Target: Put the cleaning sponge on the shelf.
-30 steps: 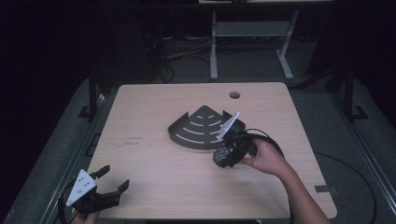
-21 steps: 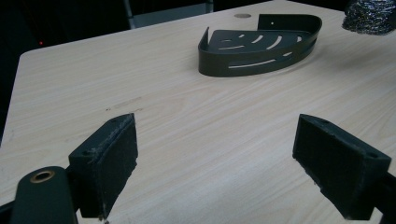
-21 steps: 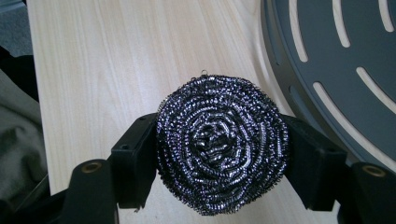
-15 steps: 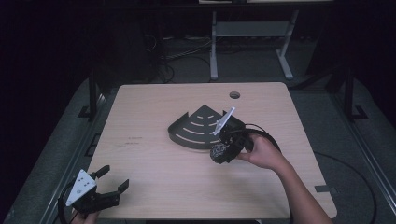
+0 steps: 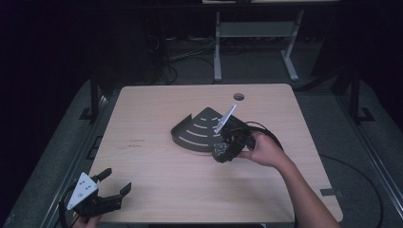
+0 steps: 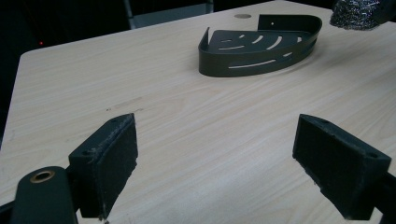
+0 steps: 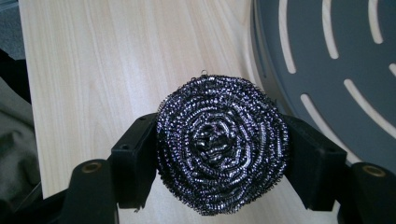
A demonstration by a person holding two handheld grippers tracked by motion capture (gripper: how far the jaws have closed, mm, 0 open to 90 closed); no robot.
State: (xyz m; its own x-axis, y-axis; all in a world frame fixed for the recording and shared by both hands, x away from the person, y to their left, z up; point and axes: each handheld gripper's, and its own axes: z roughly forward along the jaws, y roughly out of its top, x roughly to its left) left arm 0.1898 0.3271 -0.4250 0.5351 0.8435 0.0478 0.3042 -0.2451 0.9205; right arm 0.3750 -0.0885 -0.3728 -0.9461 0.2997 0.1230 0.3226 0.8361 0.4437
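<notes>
The steel scourer (image 7: 222, 144) hid the counter between the fingers (image 7: 135, 158); beyond the fingers, the picture's edge cropped the corner tray (image 7: 336, 70).

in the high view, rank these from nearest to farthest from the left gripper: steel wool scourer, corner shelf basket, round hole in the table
1. corner shelf basket: mid-table, up and right of the left gripper.
2. steel wool scourer: beside the basket's right end, clamped in the right gripper; nearly as close as the basket.
3. round hole in the table: by the far edge.

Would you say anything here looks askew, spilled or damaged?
Nothing stands out. The slotted corner tray sits flat on the table, the steel wool scourer is intact in the right gripper, and nothing is spilled.
</notes>
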